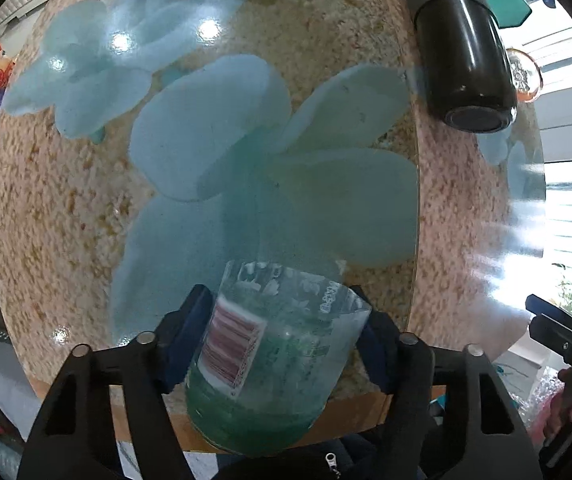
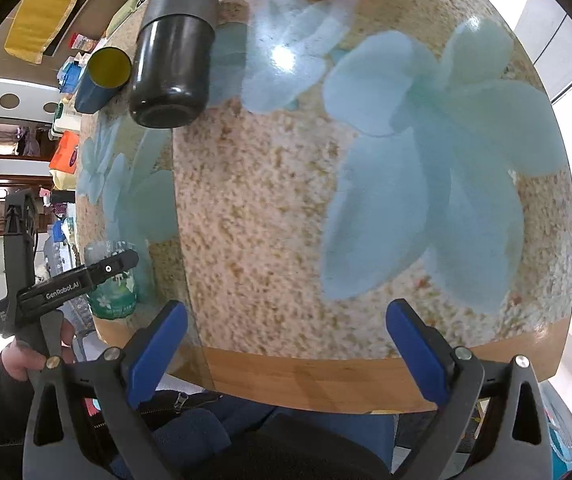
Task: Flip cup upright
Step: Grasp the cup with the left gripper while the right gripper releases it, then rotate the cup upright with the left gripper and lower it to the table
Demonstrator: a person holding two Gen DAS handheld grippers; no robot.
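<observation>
Cup: a translucent plastic cup with green tint, white flower prints and a red barcode label (image 1: pixel 274 356) sits between the blue pads of the left gripper (image 1: pixel 282 344), near the front edge of the counter; in the right wrist view the same cup (image 2: pixel 113 296) shows at the far left, partly behind a black gripper finger.
Cup orientation: in the left wrist view it is tilted, its greener end towards the camera and its paler end pointing away over the counter; which end is the mouth I cannot tell.
Left gripper: clenched on the cup, one pad against each side wall, the barcode label just beside the left pad.
Right gripper: released, its blue pads (image 2: pixel 417 356) spread wide with nothing between them; the right gripper (image 2: pixel 286 344) hangs over the counter's front edge, well apart from the cup.
Counter: a speckled beige stone-patterned counter with large pale blue flower shapes under a glossy sheet (image 1: pixel 86 208), edged with a wooden strip at the front (image 2: pixel 305 376).
Flask: a glossy black cylindrical flask (image 1: pixel 465 60) lies on its side at the far right of the counter in the left wrist view, well apart from the cup; in the right wrist view it (image 2: pixel 174 64) is at upper left.
Other: a blue cup with a yellow inside (image 2: pixel 104 78) lies just beside the flask.
</observation>
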